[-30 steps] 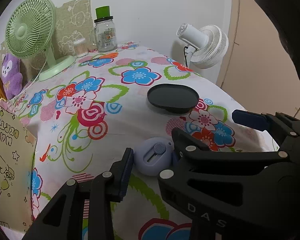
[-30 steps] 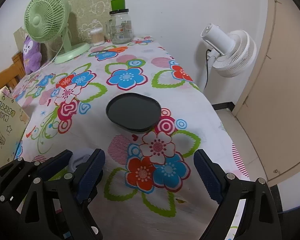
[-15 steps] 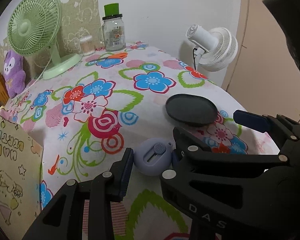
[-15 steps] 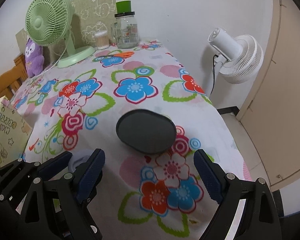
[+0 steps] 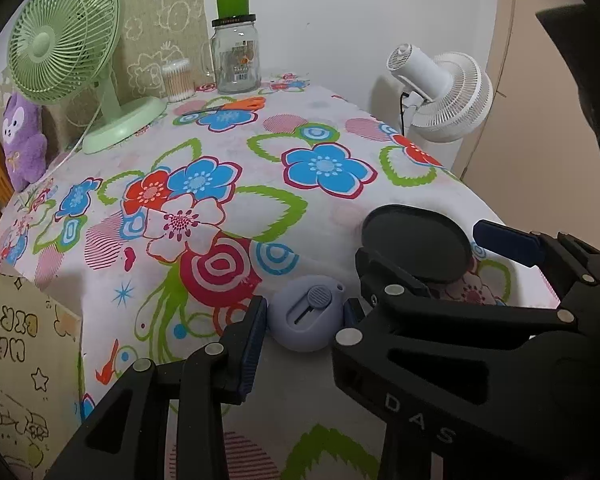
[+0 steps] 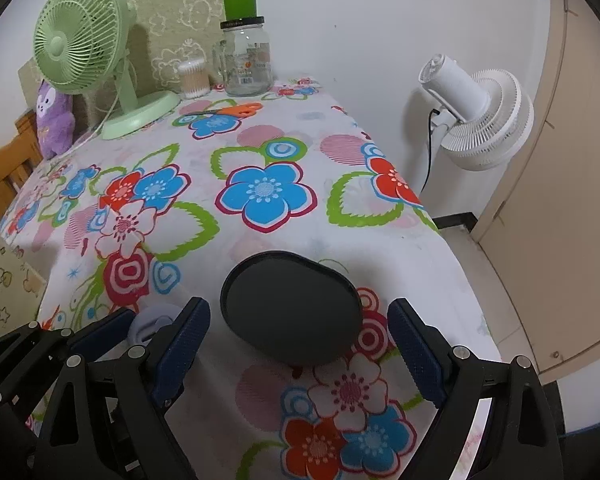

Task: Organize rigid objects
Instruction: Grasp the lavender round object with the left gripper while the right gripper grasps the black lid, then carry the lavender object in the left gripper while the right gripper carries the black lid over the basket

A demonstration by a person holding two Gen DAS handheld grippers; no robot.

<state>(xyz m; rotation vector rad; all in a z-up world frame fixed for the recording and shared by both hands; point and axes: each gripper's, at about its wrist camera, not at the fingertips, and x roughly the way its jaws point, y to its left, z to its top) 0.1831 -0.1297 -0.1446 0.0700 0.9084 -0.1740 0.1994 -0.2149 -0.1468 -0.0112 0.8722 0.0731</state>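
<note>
A round lavender utility cutter point(image 5: 306, 318) sits between the blue pads of my left gripper point(image 5: 303, 316), which is shut on it just over the flowered tablecloth point(image 5: 260, 184). From the right wrist, only a sliver of the cutter point(image 6: 152, 320) shows behind the fingers. A black oval tray point(image 6: 290, 306) lies on the cloth near the table's right edge. My right gripper point(image 6: 300, 344) stands open, its fingers either side of the tray's near rim without touching it. The left wrist view shows the tray point(image 5: 416, 244) just right of the cutter.
At the far end stand a green desk fan point(image 5: 60, 36), a glass jar point(image 5: 236, 60), a cotton swab tub point(image 5: 176, 80) and orange scissors point(image 5: 236, 106). A white floor fan point(image 5: 440, 88) stands off the right edge. A paper bag point(image 5: 12, 360) is at the left.
Both grippers have moved forward over the table together. The tray, once well ahead of the right gripper, now lies between its fingertips. The left gripper's hold on the cutter is unchanged.
</note>
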